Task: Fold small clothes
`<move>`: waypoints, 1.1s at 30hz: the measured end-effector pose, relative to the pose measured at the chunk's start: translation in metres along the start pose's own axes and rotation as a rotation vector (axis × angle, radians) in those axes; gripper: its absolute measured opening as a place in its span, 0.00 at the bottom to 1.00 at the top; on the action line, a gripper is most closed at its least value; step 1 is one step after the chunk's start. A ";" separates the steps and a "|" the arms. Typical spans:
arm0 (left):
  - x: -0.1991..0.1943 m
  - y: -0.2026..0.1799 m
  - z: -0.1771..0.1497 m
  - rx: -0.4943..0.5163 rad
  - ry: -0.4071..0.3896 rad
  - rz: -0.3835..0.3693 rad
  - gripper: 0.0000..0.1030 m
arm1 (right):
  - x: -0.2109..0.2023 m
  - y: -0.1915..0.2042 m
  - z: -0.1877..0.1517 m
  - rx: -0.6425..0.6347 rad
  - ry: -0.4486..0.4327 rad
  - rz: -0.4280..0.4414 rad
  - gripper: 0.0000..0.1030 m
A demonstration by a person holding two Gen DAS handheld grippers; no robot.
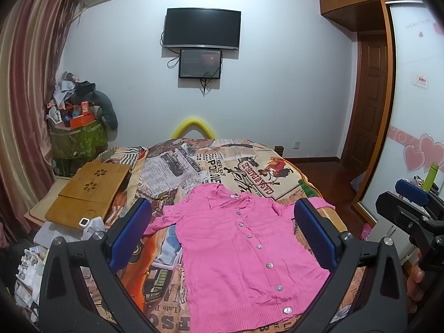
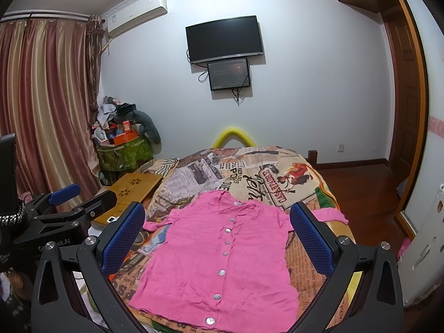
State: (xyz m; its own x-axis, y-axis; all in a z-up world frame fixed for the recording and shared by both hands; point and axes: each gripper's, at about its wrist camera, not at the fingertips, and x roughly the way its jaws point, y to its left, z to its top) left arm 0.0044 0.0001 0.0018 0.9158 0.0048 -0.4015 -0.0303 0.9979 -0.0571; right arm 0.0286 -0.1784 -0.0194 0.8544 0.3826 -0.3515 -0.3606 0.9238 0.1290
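Both hand-held grippers, left (image 1: 222,238) and right (image 2: 216,238), hang spread wide, gripping nothing, so I've got the pink cardigan (image 1: 238,249) flat on the bed (image 1: 194,161) straight ahead, collar far, hem nearest. Neither looks closer; sleeves out sideways.
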 end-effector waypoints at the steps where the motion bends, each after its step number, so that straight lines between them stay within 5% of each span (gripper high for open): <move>1: -0.002 0.002 -0.001 0.000 0.000 -0.002 1.00 | 0.000 0.000 0.000 0.000 0.001 0.001 1.00; 33: 0.000 0.007 -0.002 -0.005 -0.004 0.000 1.00 | 0.001 0.001 -0.002 -0.005 0.001 0.007 1.00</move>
State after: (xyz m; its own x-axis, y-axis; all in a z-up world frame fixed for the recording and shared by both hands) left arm 0.0031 0.0068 -0.0007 0.9173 0.0052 -0.3981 -0.0326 0.9975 -0.0619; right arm 0.0283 -0.1775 -0.0214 0.8512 0.3894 -0.3519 -0.3688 0.9208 0.1268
